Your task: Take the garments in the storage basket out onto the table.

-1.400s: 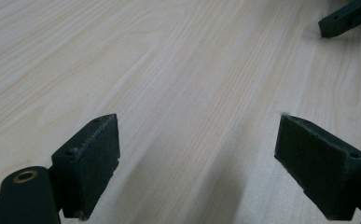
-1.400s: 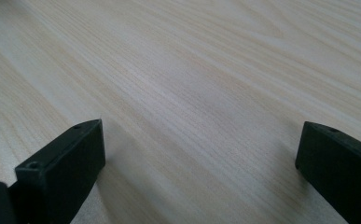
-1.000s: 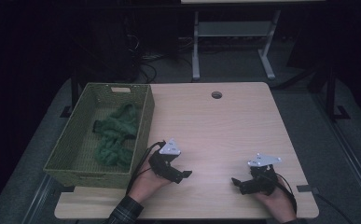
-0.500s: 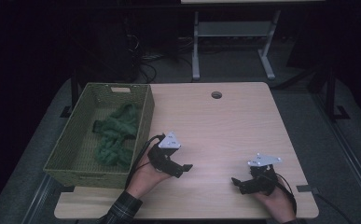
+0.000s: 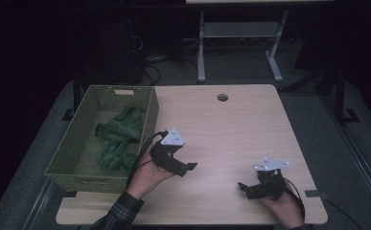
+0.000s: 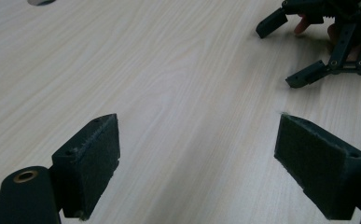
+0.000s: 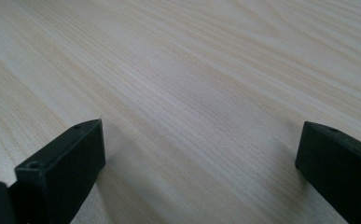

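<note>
**With both grippers empty, the green cloth lies in the basket**

While the green cloth (image 5: pixel 118 139) lies bunched in the woven basket (image 5: pixel 68 155), neither tool has hold of anything. The left gripper (image 5: pixel 185 168) sits low over the wooden table (image 5: pixel 231 134), just beside the basket's near right wall, its jaws spread wide and pointing away from the basket toward the right gripper (image 5: pixel 244 188). In the left gripper view the two pads stand far apart with bare tabletop between them, and the other tool shows ahead and to the upper right, also spread. The right gripper rests near the table's front edge, well apart from the basket, jaws released over bare wood.

Judged from how things lie, the cloth is already stowed: it is wholly inside the basket, behind and to the side of the left gripper, with no part draped over the rim. If the work is putting cloth away, nothing remains on the tabletop to collect; if it is to be taken out, that reach has not begun
</note>
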